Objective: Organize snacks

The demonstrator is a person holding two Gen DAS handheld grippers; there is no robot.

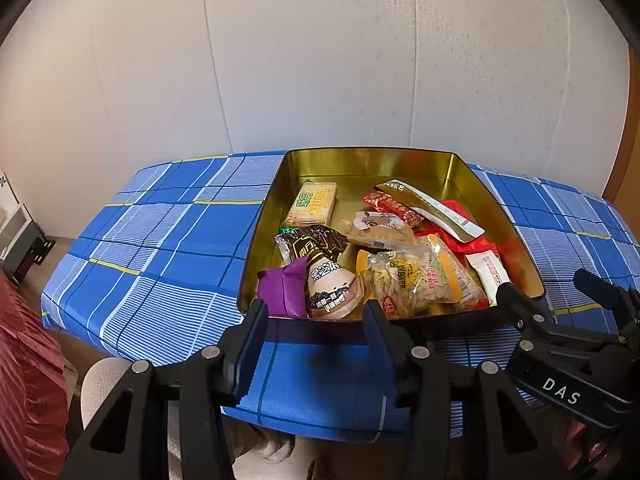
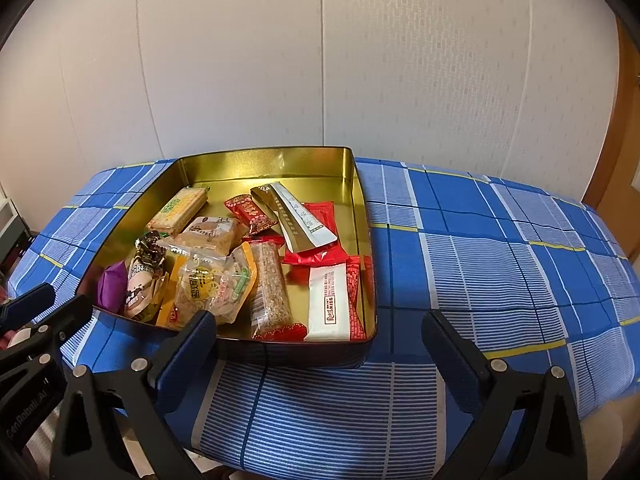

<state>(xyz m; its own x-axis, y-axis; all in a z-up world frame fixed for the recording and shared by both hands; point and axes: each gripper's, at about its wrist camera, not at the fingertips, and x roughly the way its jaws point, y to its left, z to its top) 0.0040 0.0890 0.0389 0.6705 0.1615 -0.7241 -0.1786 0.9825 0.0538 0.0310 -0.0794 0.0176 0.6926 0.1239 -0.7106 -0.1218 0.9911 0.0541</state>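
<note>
One gold tin [image 2: 362, 216] sits on the blue-checked table [image 2: 500, 264], with one purple packet [image 2: 109, 286] at its left, one clear yellow bag [image 2: 212, 284] mid-tin and one white packet [image 2: 328, 308] at its right. Two claws hang before its near wall: the left claw [image 1: 316, 338] and the right claw [image 2: 318, 346], both released and grasping nothing.

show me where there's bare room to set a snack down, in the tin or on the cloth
In the tin, only the strip of gold floor along the far wall, behind the cracker pack, is bare. The near half is crowded. The blue checked cloth is bare either side of the tin.
</note>
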